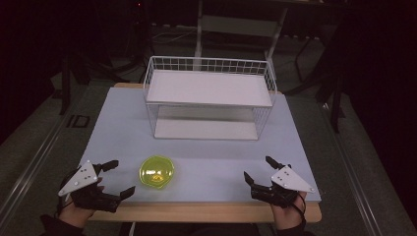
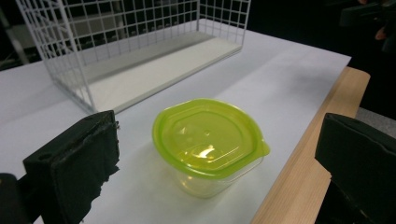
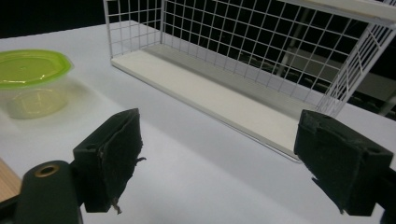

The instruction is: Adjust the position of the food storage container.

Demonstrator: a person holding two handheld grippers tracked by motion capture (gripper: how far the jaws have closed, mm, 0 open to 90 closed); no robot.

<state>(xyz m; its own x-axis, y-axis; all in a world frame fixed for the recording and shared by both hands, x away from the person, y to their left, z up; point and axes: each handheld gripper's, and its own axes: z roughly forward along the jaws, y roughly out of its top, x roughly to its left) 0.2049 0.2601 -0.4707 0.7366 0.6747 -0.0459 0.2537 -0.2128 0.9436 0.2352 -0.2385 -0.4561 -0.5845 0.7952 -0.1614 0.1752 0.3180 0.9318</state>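
Lidded container [image 1: 157,171] on table [image 1: 206,147], in front of wire rack [image 1: 209,98], toward rack's left end. Left gripper [image 1: 116,178] just beside container, jaws wide, empty. Right gripper [image 1: 259,170] well apart, jaws wide, empty. Judgement: pickup likely next; straddle clear body below lid rim, close squarely, avoid crushing thin wall.

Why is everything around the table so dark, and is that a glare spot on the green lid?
High view: only the table is lit; the surroundings fall into darkness. Left gripper view: a bright glare patch sits on the green lid. Right gripper view: the container looks slightly soft.
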